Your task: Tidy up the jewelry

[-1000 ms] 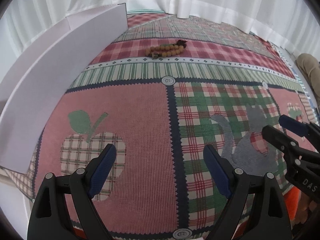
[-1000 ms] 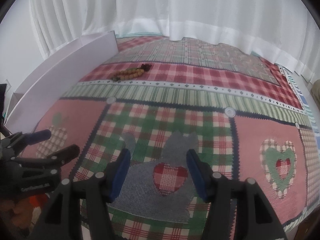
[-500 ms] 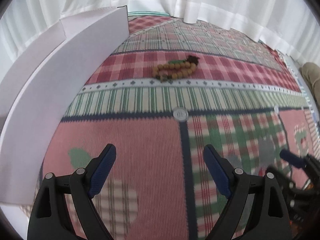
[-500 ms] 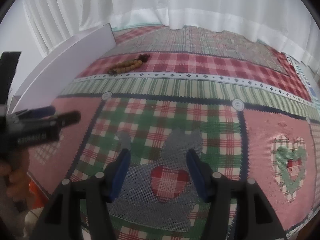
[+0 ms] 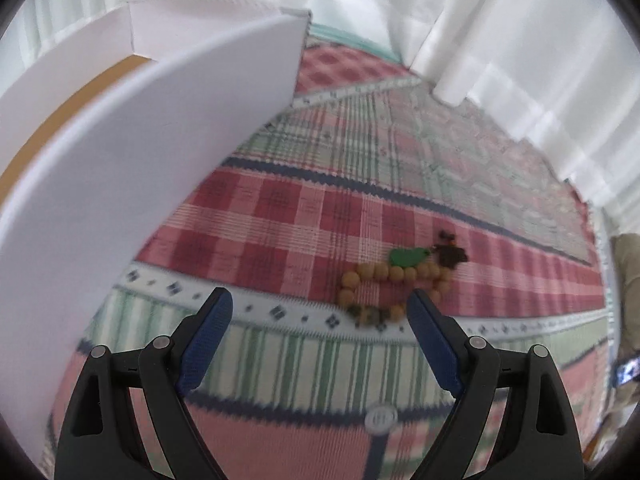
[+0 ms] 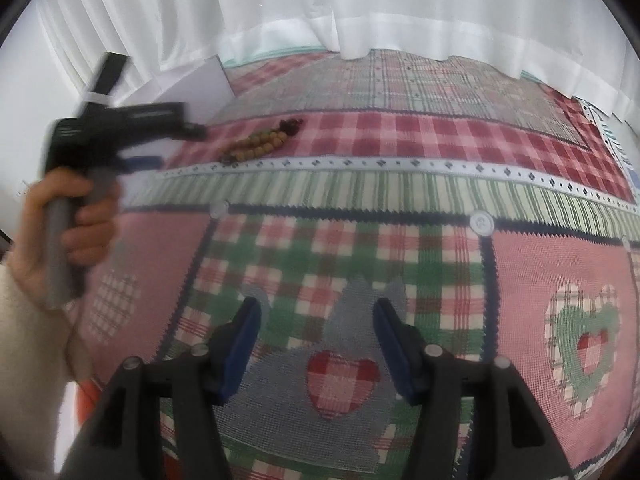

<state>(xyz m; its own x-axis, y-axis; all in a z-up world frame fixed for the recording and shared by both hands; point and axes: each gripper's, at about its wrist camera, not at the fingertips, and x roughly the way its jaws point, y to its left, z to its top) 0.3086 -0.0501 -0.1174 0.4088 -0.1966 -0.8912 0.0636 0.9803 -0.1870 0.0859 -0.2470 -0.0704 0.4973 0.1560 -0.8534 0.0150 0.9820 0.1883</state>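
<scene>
The left gripper [image 5: 320,312] hangs over the patchwork cloth [image 5: 280,220], jaws wide apart and empty. The beaded bracelet [image 5: 394,290] lies on the red check band just ahead of its right fingertip [image 5: 420,308], untouched. A white box [image 5: 140,152] stands off to its left. The right gripper [image 6: 316,320] hovers over the cat patch [image 6: 340,360], jaws parted, gripping nothing, the bracelet far ahead and left.

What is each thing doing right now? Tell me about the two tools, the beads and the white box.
Left tool: open, holding nothing, just short of the beads.
Right tool: open, holding nothing, over the patchwork cloth.
Bead bracelet: lying loose in a heap on the cloth.
White box: open on top, standing beside the cloth.
</scene>
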